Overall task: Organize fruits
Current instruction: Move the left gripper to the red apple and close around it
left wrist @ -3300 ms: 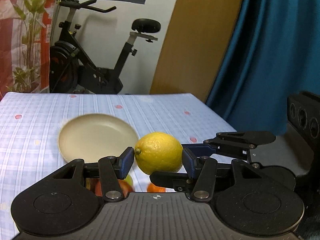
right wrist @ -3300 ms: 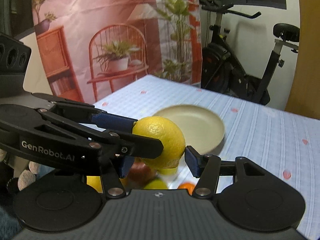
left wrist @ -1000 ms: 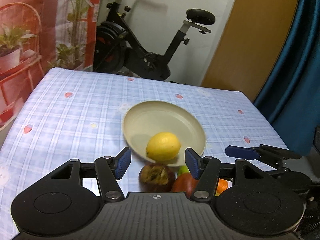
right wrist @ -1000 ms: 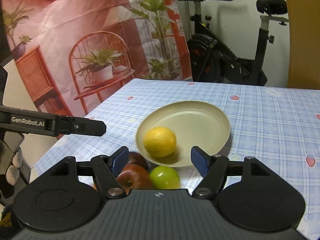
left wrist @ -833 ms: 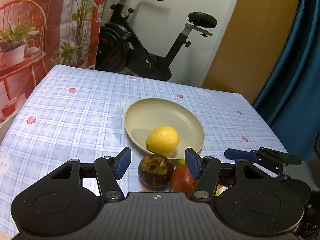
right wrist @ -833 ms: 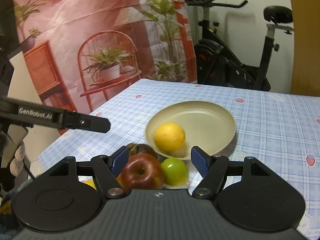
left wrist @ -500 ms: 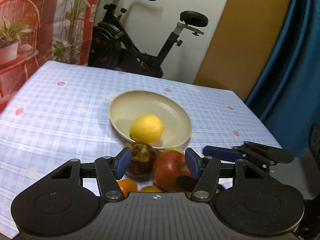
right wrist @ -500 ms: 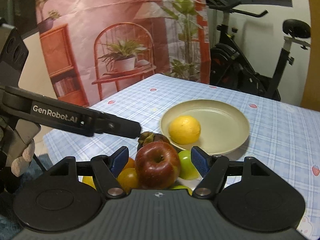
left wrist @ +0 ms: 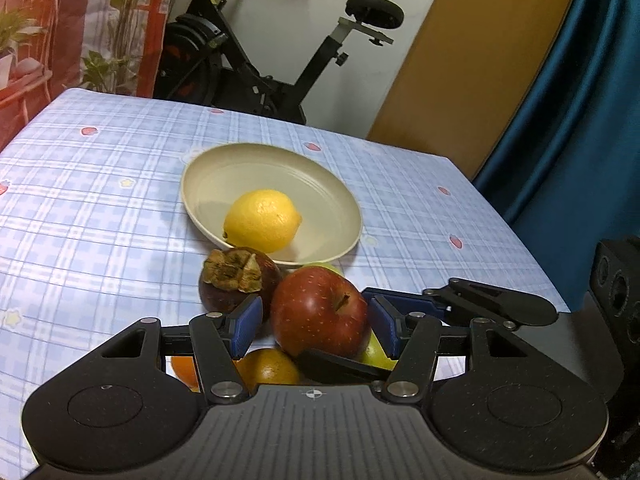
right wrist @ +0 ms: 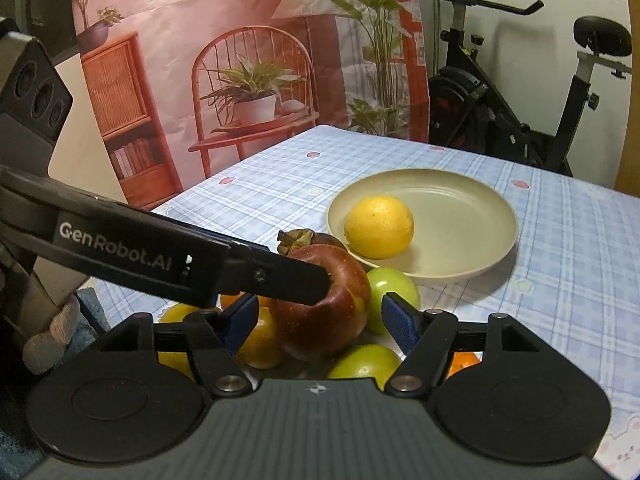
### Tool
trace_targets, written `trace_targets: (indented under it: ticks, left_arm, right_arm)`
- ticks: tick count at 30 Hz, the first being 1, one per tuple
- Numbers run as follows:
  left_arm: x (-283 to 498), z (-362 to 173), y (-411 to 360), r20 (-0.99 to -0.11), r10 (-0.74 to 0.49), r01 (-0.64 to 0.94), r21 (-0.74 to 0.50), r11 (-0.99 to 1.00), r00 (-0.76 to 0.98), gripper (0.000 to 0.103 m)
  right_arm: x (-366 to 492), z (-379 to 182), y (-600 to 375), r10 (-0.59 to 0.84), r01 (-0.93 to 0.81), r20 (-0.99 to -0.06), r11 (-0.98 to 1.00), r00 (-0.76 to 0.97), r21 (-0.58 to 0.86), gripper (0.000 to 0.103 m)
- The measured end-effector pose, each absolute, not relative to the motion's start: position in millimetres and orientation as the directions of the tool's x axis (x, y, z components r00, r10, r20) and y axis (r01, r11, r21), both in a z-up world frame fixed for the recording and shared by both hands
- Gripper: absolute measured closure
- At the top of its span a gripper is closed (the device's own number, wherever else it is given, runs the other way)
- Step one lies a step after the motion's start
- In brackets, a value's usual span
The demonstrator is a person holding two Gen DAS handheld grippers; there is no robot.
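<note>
Left wrist view: blue-checked tablecloth (left wrist: 100, 208), exercise bike (left wrist: 256, 52) behind.

We see left gripper (left wrist: 316, 324), right gripper (right wrist: 318, 322): black bodies, blue pads, silver screws, white GenRobot.AI lettering, pale knit glove (right wrist: 48, 336).

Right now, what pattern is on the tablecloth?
The tablecloth has a light blue and white check with small strawberry motifs, clearest in the left wrist view.

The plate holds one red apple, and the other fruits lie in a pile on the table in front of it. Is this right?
Not quite. The fruit on the plate is a yellow lemon, not a red apple. The red apple sits on the pile in front of the plate. The left wrist view shows this; the rest is correct.
</note>
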State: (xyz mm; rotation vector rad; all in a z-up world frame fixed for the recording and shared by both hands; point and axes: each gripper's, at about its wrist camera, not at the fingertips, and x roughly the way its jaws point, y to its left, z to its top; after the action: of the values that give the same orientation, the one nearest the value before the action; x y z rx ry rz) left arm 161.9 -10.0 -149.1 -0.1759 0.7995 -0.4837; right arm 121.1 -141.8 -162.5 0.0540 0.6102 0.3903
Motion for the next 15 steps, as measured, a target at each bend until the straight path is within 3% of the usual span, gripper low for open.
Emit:
trace_targets:
  ticks: [8,15]
  left_arm:
    - [161,-155,-20,-0.674,-0.448,0.361,-0.277,0.890,0.588,0.036]
    - [162,-157,-24,-0.685,-0.438,0.377,-0.250,0.892,0.582,0.036]
  right_arm:
    - [123,-167,-144,0.387,-0.339,-0.549,0.921,0.740,0.193,0.041]
    - [122,-170,-143,0.388,-0.335,-0.549,0.921,0.740,0.199,0.041]
